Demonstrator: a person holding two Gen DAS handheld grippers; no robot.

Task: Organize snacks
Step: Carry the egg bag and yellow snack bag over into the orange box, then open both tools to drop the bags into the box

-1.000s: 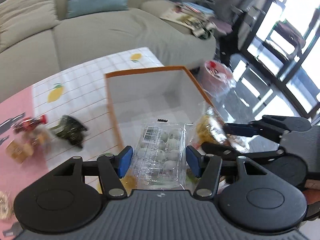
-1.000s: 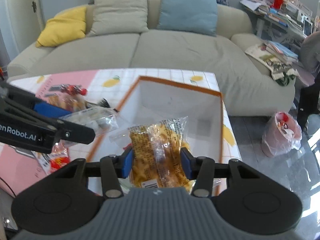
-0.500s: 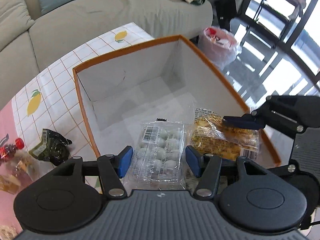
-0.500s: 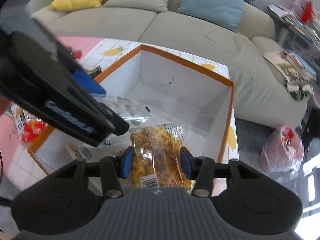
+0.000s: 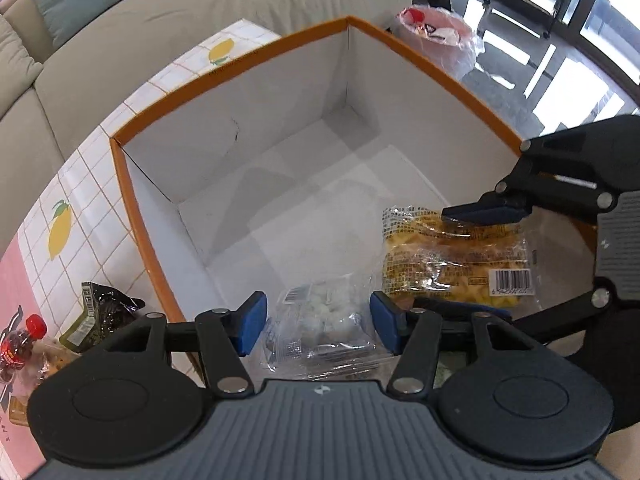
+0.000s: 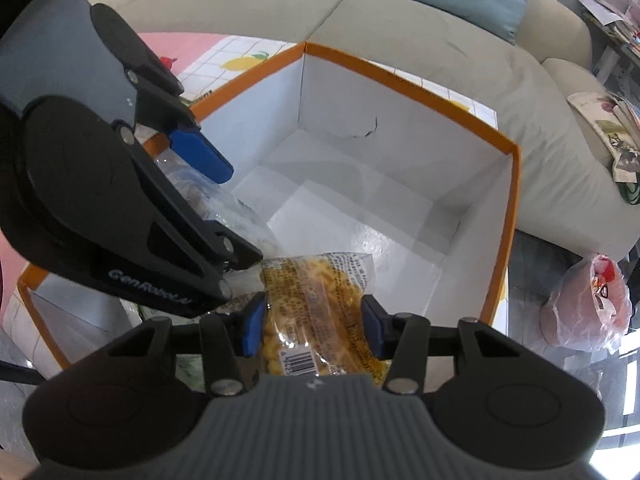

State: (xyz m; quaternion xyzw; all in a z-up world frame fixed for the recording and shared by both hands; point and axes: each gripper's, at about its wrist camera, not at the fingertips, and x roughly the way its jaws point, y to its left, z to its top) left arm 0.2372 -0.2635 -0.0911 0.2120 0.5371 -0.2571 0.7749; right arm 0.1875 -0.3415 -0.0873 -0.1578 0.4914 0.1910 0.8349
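An orange-rimmed white box [image 5: 224, 68] [image 6: 404, 84] stands open on the table. My left gripper [image 5: 316, 322] is open inside its near end; a clear pack of white candies [image 5: 324, 320] lies loose between the jaws. My right gripper [image 6: 312, 330] is shut on a yellow snack bag [image 6: 316, 304] and holds it low inside the box. In the left wrist view the bag [image 5: 452, 256] is to the right with the right gripper [image 5: 484, 260] around it. The left gripper [image 6: 208, 200] shows at left in the right wrist view.
A dark green packet [image 5: 100, 312] and a small red-capped bottle [image 5: 20, 344] lie on the lemon-print tablecloth [image 5: 80, 184] left of the box. A sofa [image 6: 400, 32] lies behind. A pink bin with a plastic liner [image 6: 588, 300] stands on the floor to the right.
Both grippers have moved forward and down into the box. The left jaws have spread and the clear pack has dropped looser between them. The right gripper still holds the yellow bag.
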